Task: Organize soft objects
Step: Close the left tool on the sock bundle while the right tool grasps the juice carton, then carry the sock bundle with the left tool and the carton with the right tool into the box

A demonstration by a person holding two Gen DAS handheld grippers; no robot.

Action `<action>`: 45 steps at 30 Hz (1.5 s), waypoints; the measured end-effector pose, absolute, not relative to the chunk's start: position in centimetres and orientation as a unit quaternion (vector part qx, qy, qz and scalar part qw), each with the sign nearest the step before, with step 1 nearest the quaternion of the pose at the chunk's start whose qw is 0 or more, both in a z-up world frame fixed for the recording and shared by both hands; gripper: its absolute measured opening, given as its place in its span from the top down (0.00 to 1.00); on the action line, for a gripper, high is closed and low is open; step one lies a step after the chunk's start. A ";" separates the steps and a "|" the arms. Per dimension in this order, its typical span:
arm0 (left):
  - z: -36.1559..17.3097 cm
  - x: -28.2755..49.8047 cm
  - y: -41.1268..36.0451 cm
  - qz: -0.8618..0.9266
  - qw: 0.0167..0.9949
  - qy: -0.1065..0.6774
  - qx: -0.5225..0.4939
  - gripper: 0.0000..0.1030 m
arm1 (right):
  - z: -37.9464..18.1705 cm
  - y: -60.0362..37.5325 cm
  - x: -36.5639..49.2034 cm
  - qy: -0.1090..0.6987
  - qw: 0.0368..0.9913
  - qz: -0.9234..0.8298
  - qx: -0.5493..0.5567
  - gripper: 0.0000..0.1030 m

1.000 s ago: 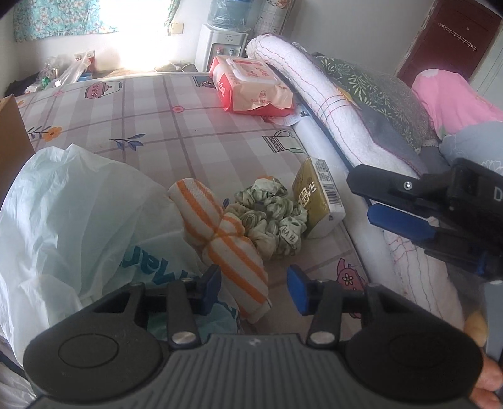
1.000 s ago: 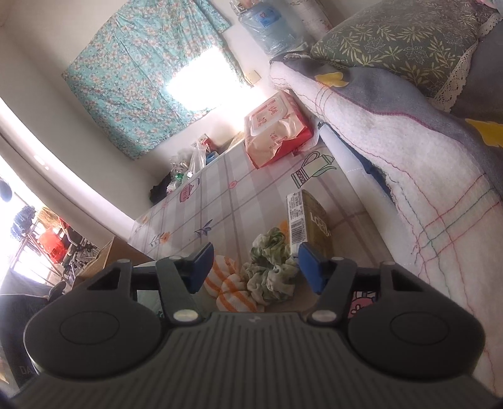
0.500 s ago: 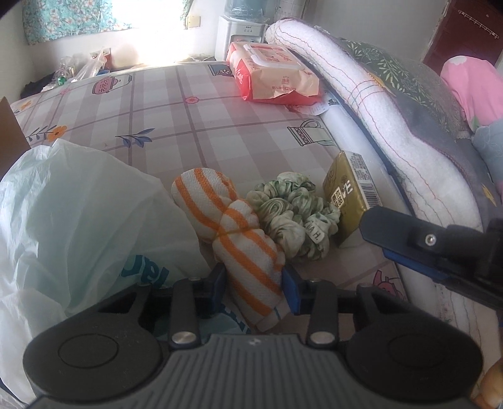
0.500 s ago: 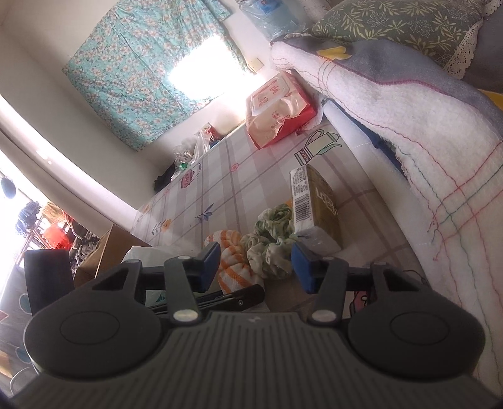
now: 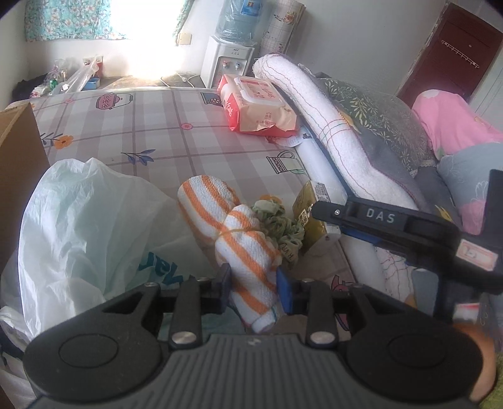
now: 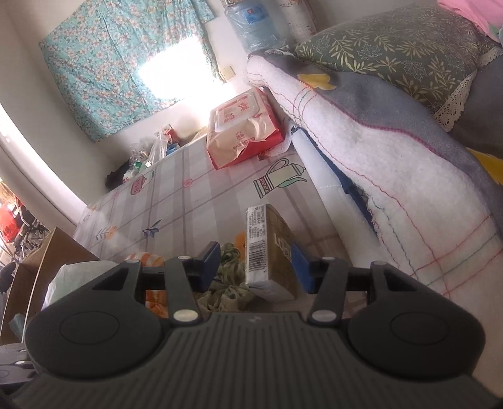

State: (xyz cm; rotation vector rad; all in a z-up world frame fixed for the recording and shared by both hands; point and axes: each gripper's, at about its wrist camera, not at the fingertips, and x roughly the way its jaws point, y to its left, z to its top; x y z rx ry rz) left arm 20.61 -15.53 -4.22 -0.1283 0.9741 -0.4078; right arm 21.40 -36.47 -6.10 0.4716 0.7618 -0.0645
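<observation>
Blown-out window [image 5: 141, 19] glare, soft daylight, fisheye-curved edges, slight blur, dark corners

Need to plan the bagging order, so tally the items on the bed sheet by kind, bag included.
Striped orange-and-white cloth bundle: 1
Green scrunchie: 1
Gold tissue pack: 1
Red wet-wipes pack: 1
White plastic bag: 1
Total: 5

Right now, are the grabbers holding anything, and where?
The left gripper is closing on the striped towel near its lower end. The right gripper straddles the green packet; a firm hold cannot be told.
</observation>
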 end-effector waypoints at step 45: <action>-0.5 8.3 19.5 0.025 0.859 0.511 -0.029 0.68 | 0.0 0.7 14.9 0.505 0.737 0.364 0.263 0.77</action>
